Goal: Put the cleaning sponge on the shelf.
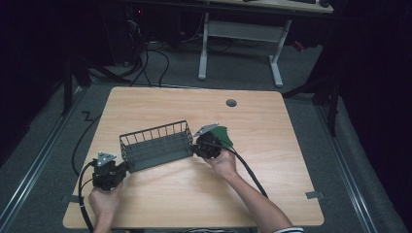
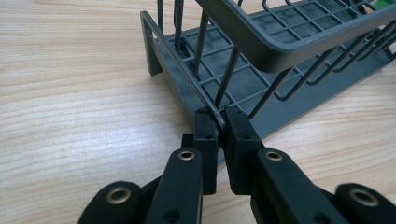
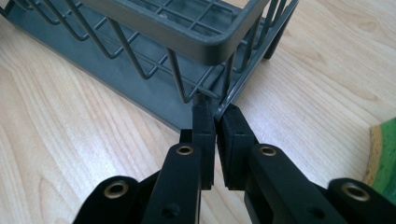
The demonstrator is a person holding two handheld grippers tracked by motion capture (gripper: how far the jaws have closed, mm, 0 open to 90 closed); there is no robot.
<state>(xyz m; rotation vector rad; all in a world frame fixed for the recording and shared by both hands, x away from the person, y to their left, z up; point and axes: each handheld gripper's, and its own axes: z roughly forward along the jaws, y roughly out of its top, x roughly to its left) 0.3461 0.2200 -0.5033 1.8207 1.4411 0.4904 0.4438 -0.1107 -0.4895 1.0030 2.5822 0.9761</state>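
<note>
A dark grey wire basket [image 1: 156, 144] stands on the wooden table [image 1: 194, 194], long side toward the person. My left gripper [image 1: 122, 169] is shut on the bottom frame bar at the basket's left corner; in the left gripper view the basket [image 2: 261, 70] rises beyond the pads of that gripper [image 2: 222, 122], which pinch the bar. My right gripper [image 1: 196, 148] is shut on the bottom frame at the basket's right corner; in the right gripper view its tips [image 3: 215, 115] clamp the frame of the basket [image 3: 154, 56]. The basket looks empty.
A green and yellow flat thing [image 1: 223, 137] lies on the table just behind the right gripper, and shows as a green-edged piece [image 3: 384, 156] at the right of the right gripper view. A round cable hole [image 1: 231, 103] sits near the table's far edge. A white desk frame [image 1: 240, 46] stands beyond.
</note>
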